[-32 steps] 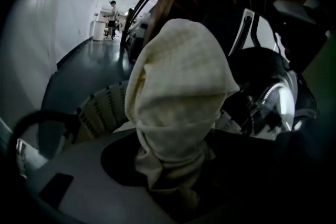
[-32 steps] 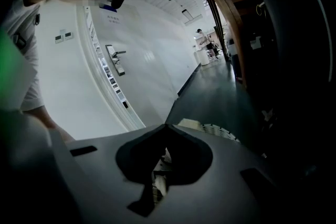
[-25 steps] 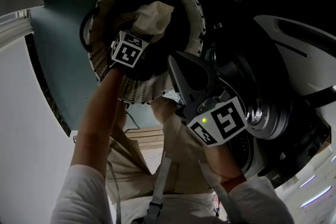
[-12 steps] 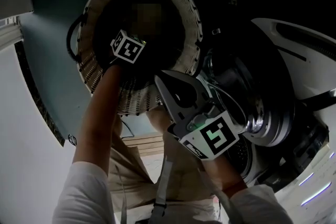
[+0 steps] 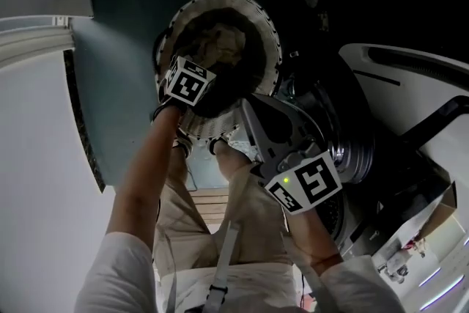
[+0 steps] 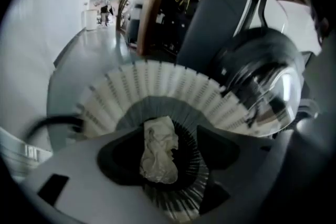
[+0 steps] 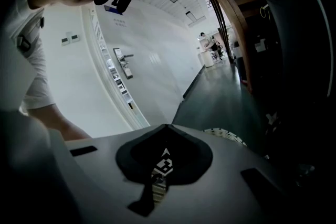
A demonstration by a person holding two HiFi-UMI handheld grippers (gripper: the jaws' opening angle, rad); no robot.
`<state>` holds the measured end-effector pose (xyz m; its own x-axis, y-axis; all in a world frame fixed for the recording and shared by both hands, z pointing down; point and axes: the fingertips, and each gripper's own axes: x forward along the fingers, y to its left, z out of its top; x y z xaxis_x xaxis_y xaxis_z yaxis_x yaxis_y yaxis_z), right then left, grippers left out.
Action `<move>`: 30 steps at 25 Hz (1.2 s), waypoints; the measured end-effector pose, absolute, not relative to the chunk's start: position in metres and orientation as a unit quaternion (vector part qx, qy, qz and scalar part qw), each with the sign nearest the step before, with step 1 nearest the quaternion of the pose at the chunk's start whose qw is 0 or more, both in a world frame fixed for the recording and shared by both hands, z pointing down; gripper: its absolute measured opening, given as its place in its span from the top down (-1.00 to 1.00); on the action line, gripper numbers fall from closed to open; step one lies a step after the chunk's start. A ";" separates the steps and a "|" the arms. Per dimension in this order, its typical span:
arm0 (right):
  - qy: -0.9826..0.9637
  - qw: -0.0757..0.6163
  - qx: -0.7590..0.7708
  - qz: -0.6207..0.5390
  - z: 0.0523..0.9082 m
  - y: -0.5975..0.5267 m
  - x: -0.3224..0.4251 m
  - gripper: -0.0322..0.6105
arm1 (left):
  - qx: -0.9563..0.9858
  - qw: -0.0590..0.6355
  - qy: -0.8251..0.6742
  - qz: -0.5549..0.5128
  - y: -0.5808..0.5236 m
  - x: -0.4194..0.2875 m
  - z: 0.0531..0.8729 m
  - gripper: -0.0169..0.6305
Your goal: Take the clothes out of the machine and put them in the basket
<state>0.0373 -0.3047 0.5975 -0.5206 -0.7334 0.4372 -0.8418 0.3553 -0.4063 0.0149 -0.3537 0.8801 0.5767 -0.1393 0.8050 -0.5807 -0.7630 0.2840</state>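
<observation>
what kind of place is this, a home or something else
Likely a laundry spot in a large building's hallway, not a home: a front-loading washing machine, a woven basket holding a cloth, and a long glossy corridor with white walls.

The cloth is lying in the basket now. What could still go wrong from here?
The fingers of the left gripper are closing just above the crumpled cream cloth in the white woven basket; they pinch nothing, but could snag it and drag it back out. The shut right gripper appears close to the washing machine's round glass door, so a careless swing might knock it.
</observation>
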 end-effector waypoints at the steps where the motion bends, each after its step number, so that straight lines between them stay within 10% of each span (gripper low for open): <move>1: -0.820 0.089 0.480 0.298 0.583 -0.303 0.033 0.86 | 0.847 0.273 -0.217 0.401 -0.354 0.009 0.861 0.00; 10: -0.845 0.101 0.458 0.257 0.463 -0.302 -0.006 0.86 | 0.847 0.294 -0.293 0.331 -0.354 -0.059 0.717 0.91; 30: -0.874 0.068 0.463 0.128 0.207 -0.291 -0.035 0.86 | 0.860 0.131 -0.463 0.167 -0.392 -0.170 0.334 0.91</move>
